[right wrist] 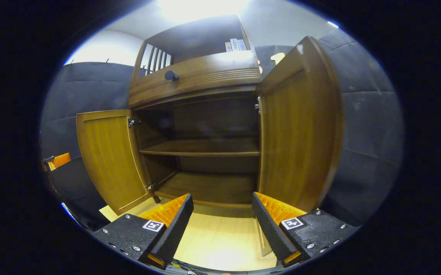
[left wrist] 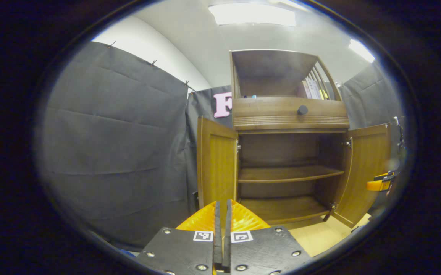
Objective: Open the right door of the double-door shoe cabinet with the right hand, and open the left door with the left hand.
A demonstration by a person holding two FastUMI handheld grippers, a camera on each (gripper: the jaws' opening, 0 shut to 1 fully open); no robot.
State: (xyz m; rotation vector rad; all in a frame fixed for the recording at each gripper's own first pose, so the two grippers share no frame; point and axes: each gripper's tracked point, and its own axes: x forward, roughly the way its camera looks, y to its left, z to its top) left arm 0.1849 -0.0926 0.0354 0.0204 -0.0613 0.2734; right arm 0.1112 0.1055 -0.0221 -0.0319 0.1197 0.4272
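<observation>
Both brown wooden cabinet doors (right wrist: 300,126) (right wrist: 109,156) stand wide; right tongs (right wrist: 222,210) apart, left tongs (left wrist: 223,214) together, should simply back away.

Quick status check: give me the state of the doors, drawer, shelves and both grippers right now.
Left door: swung open.
Right door: swung open.
Drawer: closed, knob untouched.
Shelves: bare, nothing on them.
Left gripper: fingers shut, holding nothing, off the cabinet.
Right gripper: fingers open, holding nothing, off the cabinet.
</observation>
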